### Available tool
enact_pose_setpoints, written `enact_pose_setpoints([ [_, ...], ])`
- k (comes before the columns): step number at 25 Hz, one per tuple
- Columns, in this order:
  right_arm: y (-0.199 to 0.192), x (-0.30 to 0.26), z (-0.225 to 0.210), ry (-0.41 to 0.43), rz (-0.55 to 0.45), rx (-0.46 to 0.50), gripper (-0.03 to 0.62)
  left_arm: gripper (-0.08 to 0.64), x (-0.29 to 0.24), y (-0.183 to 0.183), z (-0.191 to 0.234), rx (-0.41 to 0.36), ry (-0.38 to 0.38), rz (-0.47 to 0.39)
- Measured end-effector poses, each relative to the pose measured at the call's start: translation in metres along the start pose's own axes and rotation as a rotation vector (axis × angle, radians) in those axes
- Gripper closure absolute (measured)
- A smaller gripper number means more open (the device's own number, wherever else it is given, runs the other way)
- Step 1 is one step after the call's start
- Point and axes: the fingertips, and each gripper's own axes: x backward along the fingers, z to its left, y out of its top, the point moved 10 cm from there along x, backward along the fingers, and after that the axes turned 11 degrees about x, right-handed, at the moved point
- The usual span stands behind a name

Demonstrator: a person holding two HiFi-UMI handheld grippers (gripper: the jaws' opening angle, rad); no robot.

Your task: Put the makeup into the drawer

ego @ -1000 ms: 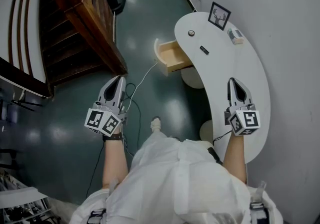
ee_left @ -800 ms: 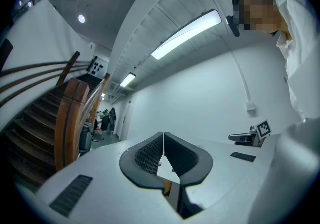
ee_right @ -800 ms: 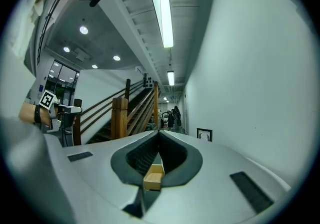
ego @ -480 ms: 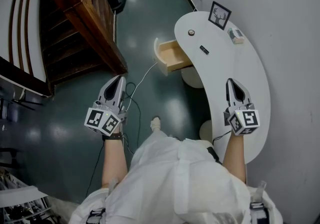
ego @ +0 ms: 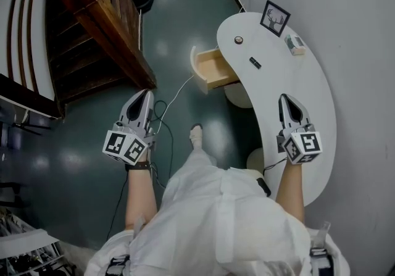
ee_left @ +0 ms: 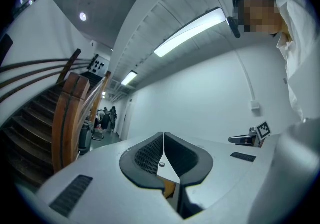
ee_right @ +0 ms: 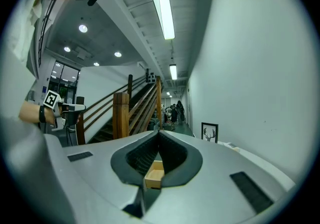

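A white curved table [ego: 308,108] stands along the right wall. Its wooden drawer [ego: 214,69] is pulled open and looks empty. On the tabletop beyond the drawer lie a small round compact [ego: 238,39] and a short black tube [ego: 254,62]. My right gripper [ego: 286,98] hovers over the near part of the table, shut and holding nothing, well short of both items. My left gripper [ego: 145,94] hangs over the floor to the left of the drawer, jaws shut and empty. Through the right gripper [ee_right: 159,132] jaws the drawer [ee_right: 154,173] shows ahead. The left gripper [ee_left: 163,134] pads meet.
A framed deer picture [ego: 274,18] and a small box [ego: 297,44] stand at the table's far end. A wooden staircase [ego: 105,28] rises on the left. A white cable [ego: 176,92] runs across the dark floor. The table's round pedestals [ego: 237,96] sit under it.
The person's foot has stepped forward towards the drawer. Both grippers have come slightly forward; their jaws stay shut.
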Motion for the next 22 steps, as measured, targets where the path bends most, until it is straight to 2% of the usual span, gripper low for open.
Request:
enact_pose_setpoints([
  [11,-0.009,-0.134,-0.022,0.001,0.067,0.019,0.583,0.538,-0.108,-0.003,0.097,0.049,-0.035,0.037],
  [22,-0.01,-0.252,-0.036,-0.041,0.142,0.016,0.583,0.538,-0.221,0.017,0.186,0.05,-0.126,0.093],
])
